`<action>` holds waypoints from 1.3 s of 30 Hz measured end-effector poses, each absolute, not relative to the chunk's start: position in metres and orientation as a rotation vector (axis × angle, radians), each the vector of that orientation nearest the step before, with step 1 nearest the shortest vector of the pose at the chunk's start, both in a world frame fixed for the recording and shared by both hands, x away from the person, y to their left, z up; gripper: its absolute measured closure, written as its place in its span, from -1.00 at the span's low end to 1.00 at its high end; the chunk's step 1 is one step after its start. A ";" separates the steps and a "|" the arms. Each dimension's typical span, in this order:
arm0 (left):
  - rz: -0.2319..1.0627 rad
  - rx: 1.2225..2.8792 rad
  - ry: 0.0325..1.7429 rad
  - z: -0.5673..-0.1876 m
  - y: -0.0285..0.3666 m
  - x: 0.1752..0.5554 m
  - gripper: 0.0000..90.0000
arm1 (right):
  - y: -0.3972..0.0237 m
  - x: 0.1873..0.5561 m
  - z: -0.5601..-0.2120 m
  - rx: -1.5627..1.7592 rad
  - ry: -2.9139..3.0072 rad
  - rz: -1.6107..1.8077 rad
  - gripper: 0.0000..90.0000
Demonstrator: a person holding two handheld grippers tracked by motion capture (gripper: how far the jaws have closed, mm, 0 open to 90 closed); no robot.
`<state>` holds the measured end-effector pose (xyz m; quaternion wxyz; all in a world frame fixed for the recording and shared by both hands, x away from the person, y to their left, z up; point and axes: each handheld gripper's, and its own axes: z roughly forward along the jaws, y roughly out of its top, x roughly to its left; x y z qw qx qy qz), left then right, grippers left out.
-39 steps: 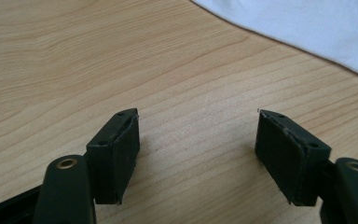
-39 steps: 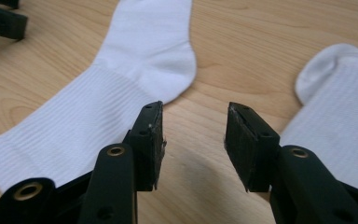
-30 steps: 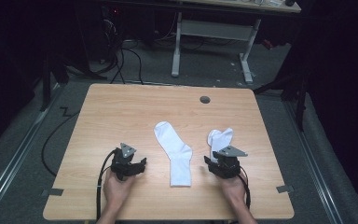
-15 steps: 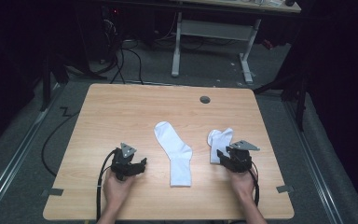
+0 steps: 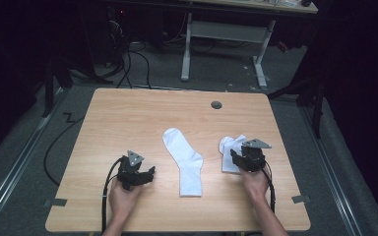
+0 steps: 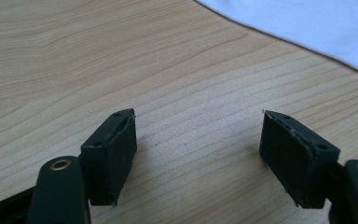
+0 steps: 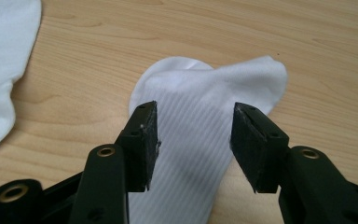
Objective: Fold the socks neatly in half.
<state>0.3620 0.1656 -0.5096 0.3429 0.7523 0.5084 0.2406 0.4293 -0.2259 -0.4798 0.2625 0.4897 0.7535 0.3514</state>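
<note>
Wooden table, white ribbed sock folded, right tool spread and just been opening above it, left tool spread.

dim room; grey floor with cables; white-legged desk behind the wooden table

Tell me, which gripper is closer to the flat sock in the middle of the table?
Left. The left gripper sits just beside the middle sock, jaws open over bare wood. The right gripper is farther off, open over the crumpled sock.
</note>
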 end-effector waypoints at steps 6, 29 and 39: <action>0.626 1.956 1.321 -0.510 0.165 0.362 -0.38 | -0.221 0.445 -0.486 1.355 2.056 0.926 0.08; 0.625 1.959 1.315 -0.510 0.165 0.362 -0.39 | -0.212 0.451 -0.496 1.337 2.179 0.825 0.72; 0.624 1.956 1.317 -0.510 0.165 0.362 -0.37 | -0.211 0.448 -0.490 1.286 2.192 0.860 0.76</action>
